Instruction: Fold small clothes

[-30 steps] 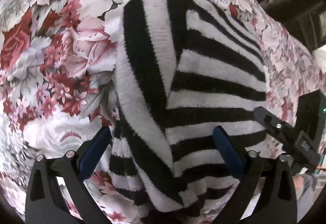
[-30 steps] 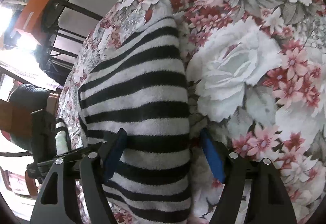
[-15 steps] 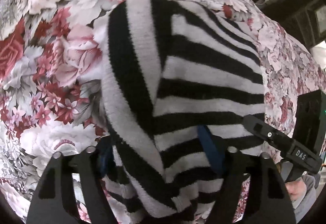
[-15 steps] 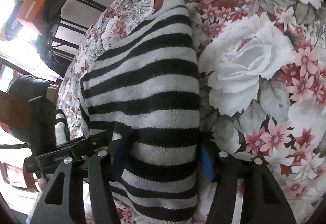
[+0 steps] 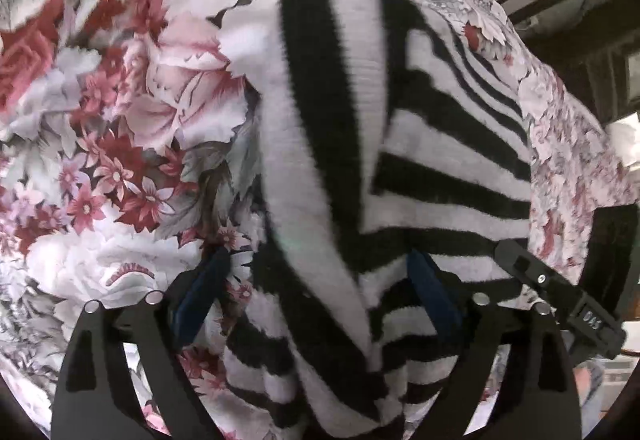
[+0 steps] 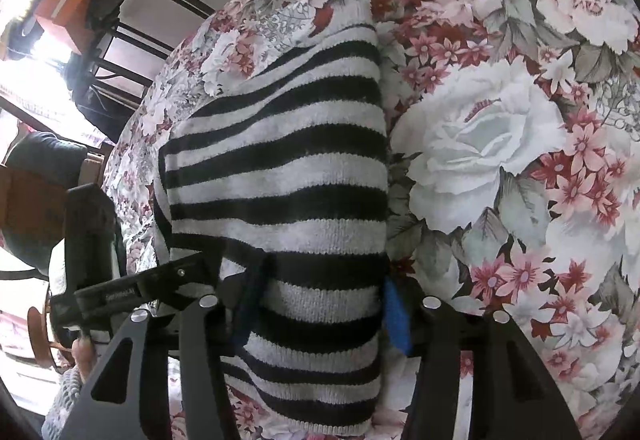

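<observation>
Striped sweater [image 5: 400, 168] lies folded on the floral cloth [image 5: 120, 120], right under both claws. Left claw [image 5: 320, 292] is spread wide around its near edge; right claw [image 6: 320, 304] is spread too, blue pads [image 6: 396, 316] flanking the knit.

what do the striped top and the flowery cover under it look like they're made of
Striped top: looks like a soft knit, perhaps wool or acrylic; ribbed stitch rows and fuzzy stripe edges show, matte finish.
Flowery cover: looks like thin printed woven cloth, smooth and flat with small creases; the fibre cannot be told.
</observation>
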Available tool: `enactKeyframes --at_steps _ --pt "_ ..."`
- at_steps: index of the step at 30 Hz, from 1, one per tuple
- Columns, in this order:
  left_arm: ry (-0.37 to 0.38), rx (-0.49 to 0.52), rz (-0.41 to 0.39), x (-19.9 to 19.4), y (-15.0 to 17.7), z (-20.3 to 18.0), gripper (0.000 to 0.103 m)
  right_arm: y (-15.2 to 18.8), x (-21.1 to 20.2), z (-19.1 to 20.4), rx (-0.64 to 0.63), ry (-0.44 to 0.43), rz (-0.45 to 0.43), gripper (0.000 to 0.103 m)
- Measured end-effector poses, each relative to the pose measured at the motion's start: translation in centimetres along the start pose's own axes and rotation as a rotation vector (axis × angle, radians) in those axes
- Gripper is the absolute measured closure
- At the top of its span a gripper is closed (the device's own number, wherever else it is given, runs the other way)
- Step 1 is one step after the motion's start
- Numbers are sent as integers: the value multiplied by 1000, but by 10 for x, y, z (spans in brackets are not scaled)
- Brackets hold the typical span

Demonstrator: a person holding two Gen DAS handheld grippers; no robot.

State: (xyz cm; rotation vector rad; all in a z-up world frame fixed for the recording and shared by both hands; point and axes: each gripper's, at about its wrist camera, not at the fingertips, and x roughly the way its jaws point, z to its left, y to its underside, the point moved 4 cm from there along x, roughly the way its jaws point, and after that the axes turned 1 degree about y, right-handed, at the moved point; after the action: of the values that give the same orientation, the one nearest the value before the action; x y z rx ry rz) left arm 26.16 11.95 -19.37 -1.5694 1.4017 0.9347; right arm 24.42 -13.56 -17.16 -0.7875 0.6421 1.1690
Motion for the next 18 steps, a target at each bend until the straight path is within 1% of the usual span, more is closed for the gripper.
enactKeyframes --at_steps 2,4,5,6,7,8,9,11,12,13,14,15,18 --pt "-9 14 7 2 0 -2 11 1 3 -4 11 -2 2 40" --pt "-31 26 -3 3 2 -6 12 3 6 -10 48 -27 11 40" --pt "-37 33 -8 3 2 -8 20 3 7 -12 63 -43 16 41" --pt "-27 45 -14 1 3 -12 30 3 5 -11 65 -54 13 46" --pt "10 66 -13 -2 3 -19 44 3 3 -8 39 -33 1 49" --pt "-13 82 -25 -6 3 -23 49 3 -2 0 -13 1 -21 51" --pt "-53 122 -45 -9 5 -32 51 3 -4 4 -36 16 -30 52" --pt "-106 158 -67 -11 8 -40 55 4 -8 7 -42 24 -38 55" --pt "-120 166 -75 -12 8 -44 57 4 -11 7 -36 21 -40 56" --pt "-131 175 -86 -15 9 -48 60 3 -15 6 -36 23 -45 57" --pt "-134 183 -93 -19 10 -52 64 3 -21 6 -43 35 -56 58" --pt "-127 194 -98 -22 11 -57 65 3 -27 5 -48 47 -67 58" --pt "-109 222 -100 -25 18 -79 67 1 -53 0 -53 82 -108 58"
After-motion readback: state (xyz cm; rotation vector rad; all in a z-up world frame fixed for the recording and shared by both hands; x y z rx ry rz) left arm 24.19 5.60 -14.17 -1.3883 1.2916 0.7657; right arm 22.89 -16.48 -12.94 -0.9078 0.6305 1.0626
